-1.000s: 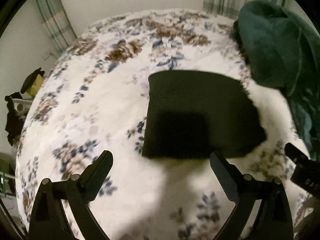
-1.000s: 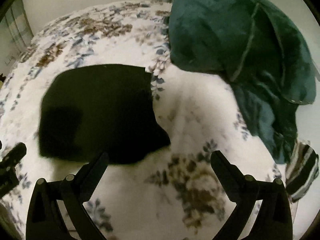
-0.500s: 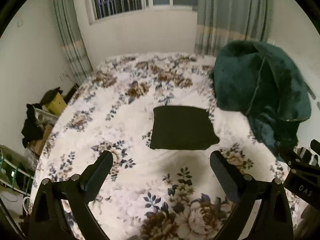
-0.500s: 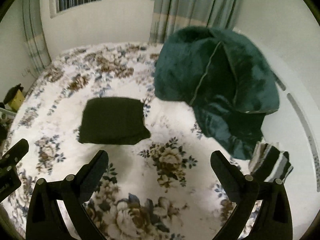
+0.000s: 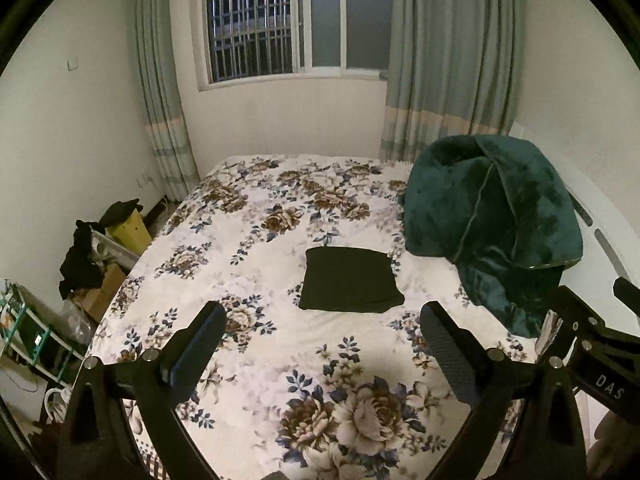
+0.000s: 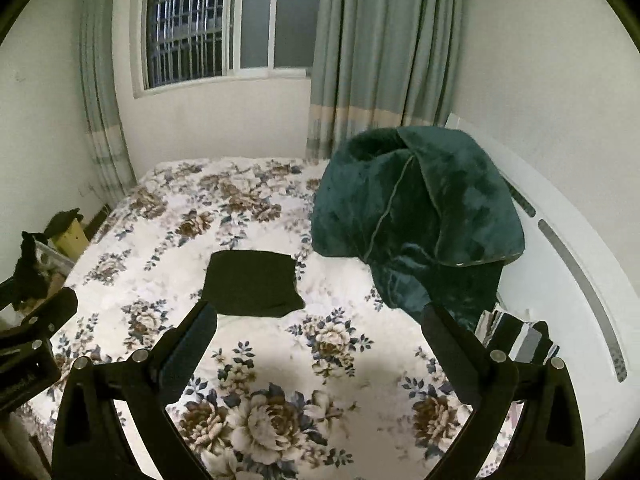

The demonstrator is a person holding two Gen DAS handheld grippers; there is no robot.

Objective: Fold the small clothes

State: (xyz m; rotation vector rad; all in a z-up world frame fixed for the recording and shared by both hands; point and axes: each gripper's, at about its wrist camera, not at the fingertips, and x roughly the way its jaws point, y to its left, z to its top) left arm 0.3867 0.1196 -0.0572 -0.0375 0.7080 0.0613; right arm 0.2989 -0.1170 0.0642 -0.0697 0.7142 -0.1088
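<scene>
A small black garment (image 5: 349, 280) lies folded into a flat rectangle on the floral bedspread (image 5: 256, 240); it also shows in the right wrist view (image 6: 252, 288). My left gripper (image 5: 324, 334) is open and empty, held well above and short of the garment. My right gripper (image 6: 318, 330) is open and empty too, at a similar height and distance. The right gripper's body shows at the right edge of the left wrist view (image 5: 592, 344); the left gripper's body shows at the left edge of the right wrist view (image 6: 32, 340).
A dark green plush blanket (image 5: 492, 220) is heaped at the bed's right side by the white headboard (image 6: 568, 264). A striped cloth (image 6: 516, 336) lies below it. Boxes and dark clothes (image 5: 92, 256) stand on the floor left of the bed. A window and curtains are behind.
Both grippers have pulled back and up from the folded garment, so it looks much smaller and the whole room shows. Both stayed open.
</scene>
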